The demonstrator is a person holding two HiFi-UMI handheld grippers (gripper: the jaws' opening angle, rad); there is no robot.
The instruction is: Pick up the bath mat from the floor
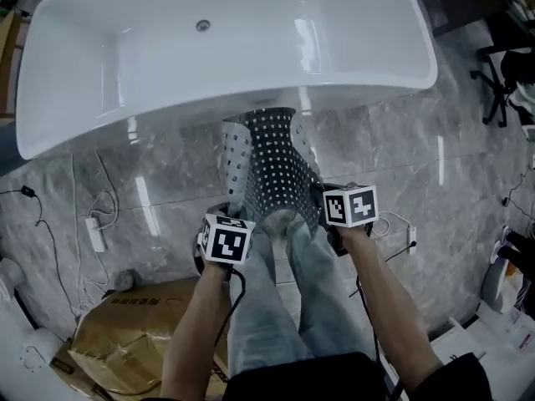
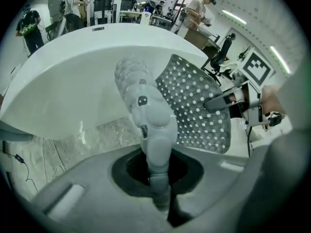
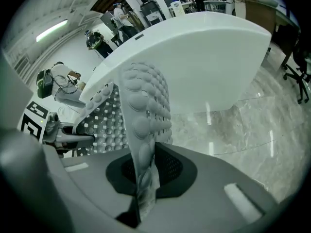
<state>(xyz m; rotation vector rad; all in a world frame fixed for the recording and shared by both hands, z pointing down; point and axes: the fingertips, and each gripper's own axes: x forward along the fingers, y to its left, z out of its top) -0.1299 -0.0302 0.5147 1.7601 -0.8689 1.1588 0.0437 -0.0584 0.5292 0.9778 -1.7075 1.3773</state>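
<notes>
The left tongs [image 2: 158,178] and right tongs [image 3: 141,193] both clamp the grey perforated rubber bath mat [image 1: 272,170] (seemingly off the grey marble floor [image 1: 167,165]). Lifting step; next, raise both ends evenly.

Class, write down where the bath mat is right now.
In the head view's centre, the bath mat hangs between the left gripper and right gripper, each shut on one edge, in front of the white bathtub.

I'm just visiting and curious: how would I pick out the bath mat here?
Find the big white tub. Just in front of it, the left tool and the right tool each clamp an edge of the mat. It alone is a grey sheet dotted with holes and suckers.
</notes>
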